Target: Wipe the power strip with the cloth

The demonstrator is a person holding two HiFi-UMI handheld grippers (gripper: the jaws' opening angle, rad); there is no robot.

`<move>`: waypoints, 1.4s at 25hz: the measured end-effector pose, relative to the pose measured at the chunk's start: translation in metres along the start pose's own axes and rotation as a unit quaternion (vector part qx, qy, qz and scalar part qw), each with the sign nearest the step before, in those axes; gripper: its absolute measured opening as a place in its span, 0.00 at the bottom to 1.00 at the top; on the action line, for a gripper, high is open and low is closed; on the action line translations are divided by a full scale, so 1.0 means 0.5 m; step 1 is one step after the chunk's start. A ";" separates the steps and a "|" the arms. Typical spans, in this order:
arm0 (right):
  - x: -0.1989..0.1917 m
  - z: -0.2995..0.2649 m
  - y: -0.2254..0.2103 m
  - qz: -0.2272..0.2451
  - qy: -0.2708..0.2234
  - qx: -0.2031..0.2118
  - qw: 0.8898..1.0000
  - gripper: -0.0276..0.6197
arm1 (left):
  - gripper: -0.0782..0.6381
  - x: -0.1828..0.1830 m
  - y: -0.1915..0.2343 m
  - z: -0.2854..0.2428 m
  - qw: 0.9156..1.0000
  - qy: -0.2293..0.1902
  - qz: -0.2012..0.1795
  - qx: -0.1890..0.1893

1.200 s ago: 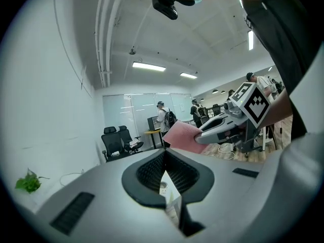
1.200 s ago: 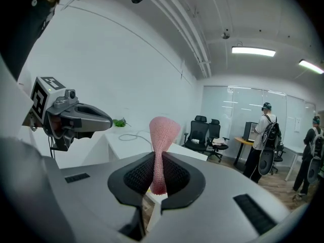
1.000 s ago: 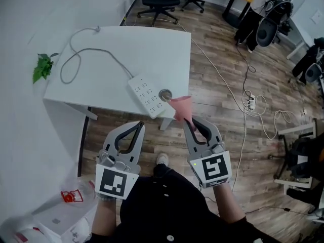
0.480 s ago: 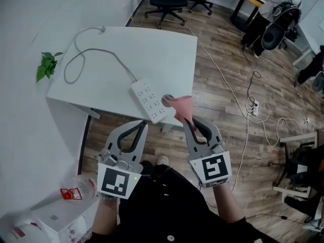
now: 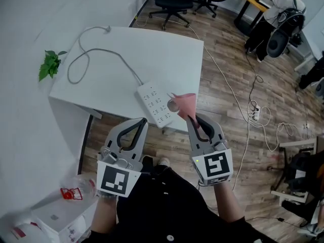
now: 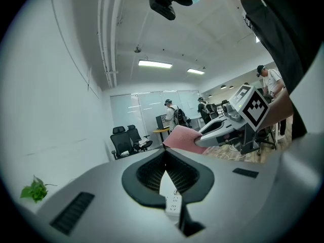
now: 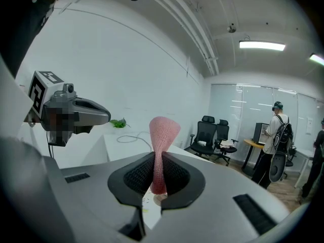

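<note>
Right claw (image 5: 191,117) pinches the cloth (image 5: 185,102), power strip (image 5: 154,104) just ahead; left claw (image 5: 144,120) closed, empty. Wiping looks unstarted.

Left gripper (image 5: 142,121) closed, right gripper (image 5: 191,118) pinching cloth (image 5: 184,103)

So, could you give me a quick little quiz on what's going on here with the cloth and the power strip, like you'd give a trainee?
1. Which gripper grips the pink cloth?
2. True or false: the power strip lies on the floor.
3. The left gripper's jaws are: A) wide apart; B) together, with nothing between; C) clamped on the cloth.
Key: 1) the right gripper; 2) false, it lies on the white table; 3) B.
</note>
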State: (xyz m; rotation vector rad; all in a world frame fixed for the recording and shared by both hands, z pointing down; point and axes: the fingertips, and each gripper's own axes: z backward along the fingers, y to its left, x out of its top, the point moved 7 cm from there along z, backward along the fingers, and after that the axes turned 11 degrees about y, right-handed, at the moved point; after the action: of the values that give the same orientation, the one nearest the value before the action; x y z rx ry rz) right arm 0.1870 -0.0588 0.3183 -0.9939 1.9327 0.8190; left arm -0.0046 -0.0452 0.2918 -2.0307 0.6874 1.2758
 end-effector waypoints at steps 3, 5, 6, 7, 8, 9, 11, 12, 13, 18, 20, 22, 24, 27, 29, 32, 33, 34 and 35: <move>0.012 -0.021 -0.003 0.002 0.004 -0.004 1.000 0.12 | 0.13 -0.004 0.024 -0.005 1.000 0.001 -0.001 -0.001; 0.019 -0.037 -0.003 0.004 0.012 -0.006 1.000 0.12 | 0.13 -0.007 0.041 -0.007 1.000 -0.003 -0.003 0.000; 0.022 -0.047 -0.004 0.005 0.015 -0.006 1.000 0.12 | 0.13 -0.009 0.048 -0.007 1.000 -0.005 -0.003 0.001; 0.025 -0.056 -0.005 0.008 0.016 -0.007 1.000 0.12 | 0.13 -0.012 0.055 -0.007 1.000 -0.006 -0.003 0.001; 0.027 -0.066 -0.006 0.011 0.016 -0.007 1.000 0.12 | 0.13 -0.014 0.062 -0.007 1.000 -0.007 -0.002 0.002; 0.028 -0.076 -0.008 0.017 0.019 -0.006 1.000 0.12 | 0.13 -0.017 0.067 -0.007 1.000 -0.007 0.000 0.003; 0.030 -0.095 -0.010 0.030 0.027 -0.003 0.999 0.12 | 0.13 -0.021 0.076 -0.006 1.000 -0.007 0.004 0.005; 0.030 -0.106 -0.012 0.035 0.030 0.000 0.999 0.12 | 0.13 -0.021 0.079 -0.006 1.000 -0.008 0.005 0.007; 0.031 -0.116 -0.015 0.039 0.032 0.002 0.999 0.12 | 0.13 -0.022 0.083 -0.005 1.000 -0.009 0.005 0.009; 0.033 -0.175 -0.021 0.073 0.044 0.010 0.996 0.12 | 0.13 -0.035 0.096 0.001 1.000 -0.003 0.010 0.019; 0.033 -0.201 -0.023 0.084 0.051 0.013 0.995 0.12 | 0.13 -0.040 0.103 0.005 1.000 -0.003 0.011 0.026; 0.033 -0.225 -0.026 0.091 0.057 0.017 0.994 0.12 | 0.13 -0.046 0.109 0.011 0.999 0.000 0.015 0.034; 0.035 -0.248 -0.028 0.100 0.064 0.023 0.993 0.12 | 0.13 -0.049 0.113 0.018 0.999 0.005 0.018 0.041; 0.039 -0.286 -0.026 0.118 0.075 0.037 0.989 0.12 | 0.13 -0.056 0.121 0.028 0.998 0.011 0.021 0.050; 0.039 -0.312 -0.022 0.136 0.082 0.045 0.986 0.12 | 0.13 -0.062 0.126 0.035 0.998 0.011 0.022 0.058; 0.036 -0.350 -0.016 0.160 0.091 0.055 0.981 0.12 | 0.13 -0.070 0.128 0.045 0.997 0.013 0.025 0.068; 0.035 -0.363 -0.015 0.165 0.095 0.057 0.980 0.12 | 0.13 -0.072 0.129 0.048 0.997 0.014 0.026 0.070; 0.035 -0.376 -0.015 0.169 0.098 0.058 0.979 0.12 | 0.13 -0.075 0.129 0.051 0.997 0.016 0.028 0.072; 0.036 -0.389 -0.016 0.173 0.102 0.058 0.978 0.12 | 0.13 -0.077 0.130 0.053 0.997 0.018 0.030 0.073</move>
State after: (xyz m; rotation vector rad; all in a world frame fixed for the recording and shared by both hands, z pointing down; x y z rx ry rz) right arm 0.1181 -0.2254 0.3935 -0.7017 2.3445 0.8073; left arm -0.0813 -0.0647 0.3030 -1.9310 0.8386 1.1885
